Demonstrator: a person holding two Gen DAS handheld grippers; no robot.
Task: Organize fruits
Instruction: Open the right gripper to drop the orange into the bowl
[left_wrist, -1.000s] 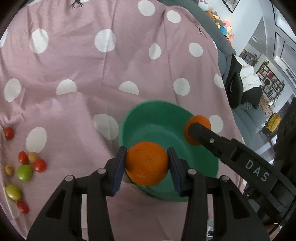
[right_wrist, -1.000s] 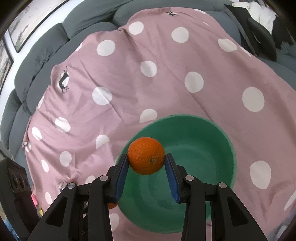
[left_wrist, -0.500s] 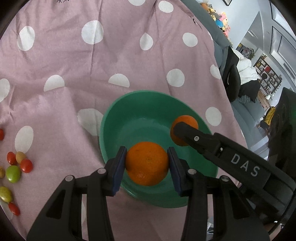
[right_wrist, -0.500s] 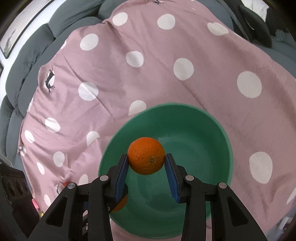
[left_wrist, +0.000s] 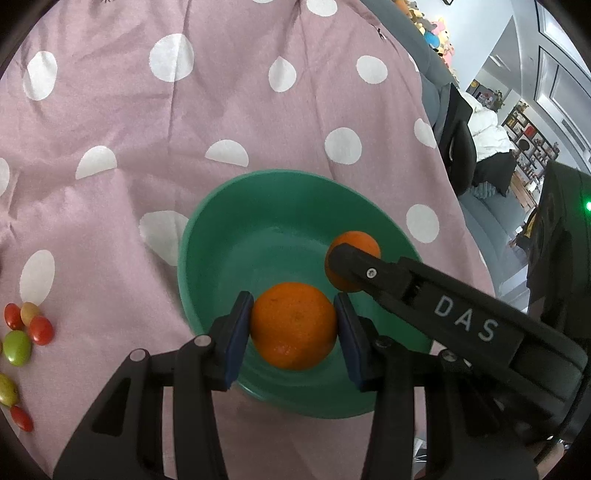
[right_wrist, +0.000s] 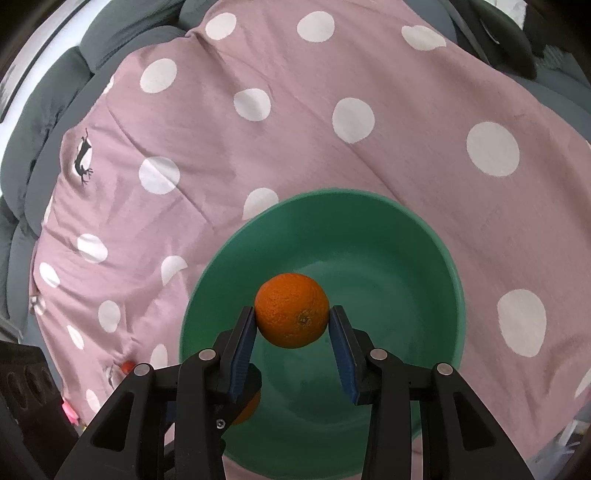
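Note:
A green bowl (left_wrist: 236, 236) sits on a pink polka-dot cloth; it also shows in the right wrist view (right_wrist: 424, 236). My left gripper (left_wrist: 293, 328) is shut on an orange (left_wrist: 293, 326), held over the bowl's near side. My right gripper (right_wrist: 291, 323) is shut on a second orange (right_wrist: 291, 310), held over the bowl's inside. In the left wrist view the right gripper reaches in from the right with its orange (left_wrist: 356, 243) partly hidden behind a finger. Part of the left orange (right_wrist: 249, 408) shows under the right gripper's left finger.
Several small red, green and yellow fruits (left_wrist: 16, 345) lie on the pink cloth (left_wrist: 147, 110) at the far left. A grey sofa (right_wrist: 55, 85) lies under the cloth. A black chair (left_wrist: 461, 147) and room furniture stand at the right.
Both grippers have moved further in over the bowl with their oranges, and the bowl looks larger and nearer. The grip on each orange is unchanged.

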